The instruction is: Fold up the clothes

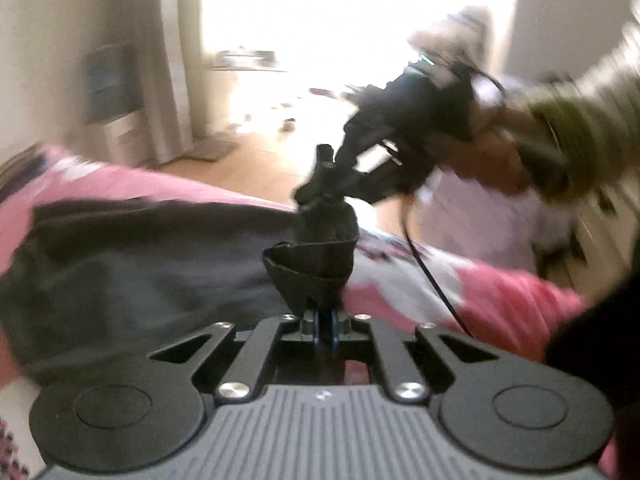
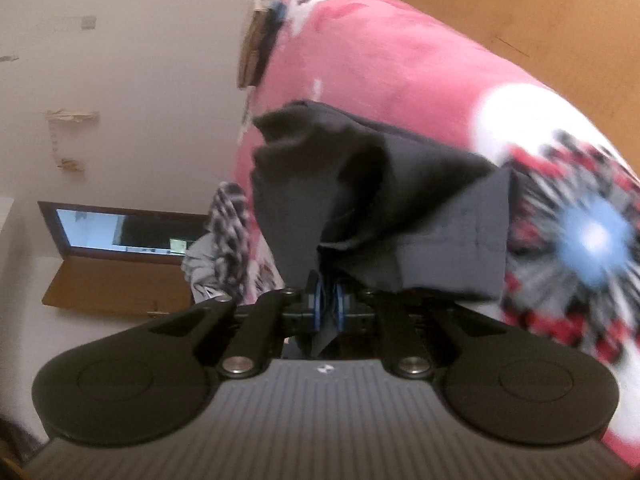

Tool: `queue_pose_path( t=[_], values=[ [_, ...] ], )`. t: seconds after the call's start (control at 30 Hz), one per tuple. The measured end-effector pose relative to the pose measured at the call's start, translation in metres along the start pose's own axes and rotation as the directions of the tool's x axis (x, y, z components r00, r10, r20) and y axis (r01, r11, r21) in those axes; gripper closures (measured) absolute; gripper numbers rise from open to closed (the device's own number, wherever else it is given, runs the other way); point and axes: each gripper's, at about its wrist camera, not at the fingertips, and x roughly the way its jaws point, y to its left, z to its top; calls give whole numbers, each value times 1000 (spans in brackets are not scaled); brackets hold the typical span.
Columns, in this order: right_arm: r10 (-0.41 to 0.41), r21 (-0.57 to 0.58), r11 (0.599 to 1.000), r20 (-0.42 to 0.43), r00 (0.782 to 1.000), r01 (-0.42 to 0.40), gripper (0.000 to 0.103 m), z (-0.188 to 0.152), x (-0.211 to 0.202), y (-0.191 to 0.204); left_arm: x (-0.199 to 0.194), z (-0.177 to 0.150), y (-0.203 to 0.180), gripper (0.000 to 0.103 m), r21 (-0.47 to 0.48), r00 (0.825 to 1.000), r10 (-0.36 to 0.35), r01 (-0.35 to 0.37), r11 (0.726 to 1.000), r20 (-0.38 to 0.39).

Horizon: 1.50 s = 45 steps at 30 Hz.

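A dark grey garment (image 1: 132, 264) lies spread over a pink patterned blanket (image 1: 500, 292). My left gripper (image 1: 325, 314) is shut on a bunched fold of this cloth, which rises in front of its jaws. In the same view my right gripper (image 1: 320, 184) hangs just beyond, pinching another part of the same garment, held by a hand in an olive sleeve (image 1: 572, 128). In the right wrist view my right gripper (image 2: 329, 300) is shut on the dark garment (image 2: 380, 204), cloth squeezed between its blue pads and lifted off the blanket (image 2: 380, 64).
A wooden floor (image 1: 248, 160) and a bright window lie beyond the bed. A curtain (image 1: 168, 72) hangs at the left. In the right wrist view a wall, an open laptop (image 2: 120, 232) and a patterned cloth pile (image 2: 228, 224) stand beside the bed. A black cable (image 1: 432, 276) trails over the blanket.
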Motion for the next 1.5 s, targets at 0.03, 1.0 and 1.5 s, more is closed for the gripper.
queue_pose_path(
  t=[0.03, 1.0, 1.5],
  values=[
    [9, -4, 1000, 3, 1000, -9, 97, 7, 8, 5, -6, 3, 11, 97, -37, 1000, 24, -24, 999, 12],
    [156, -101, 983, 37, 987, -152, 98, 114, 203, 101, -20, -16, 255, 97, -663, 949, 143, 84, 744, 281],
    [15, -198, 980, -48, 999, -25, 58, 129, 278, 116, 0, -100, 334, 96, -873, 930, 151, 246, 422, 335]
  ],
)
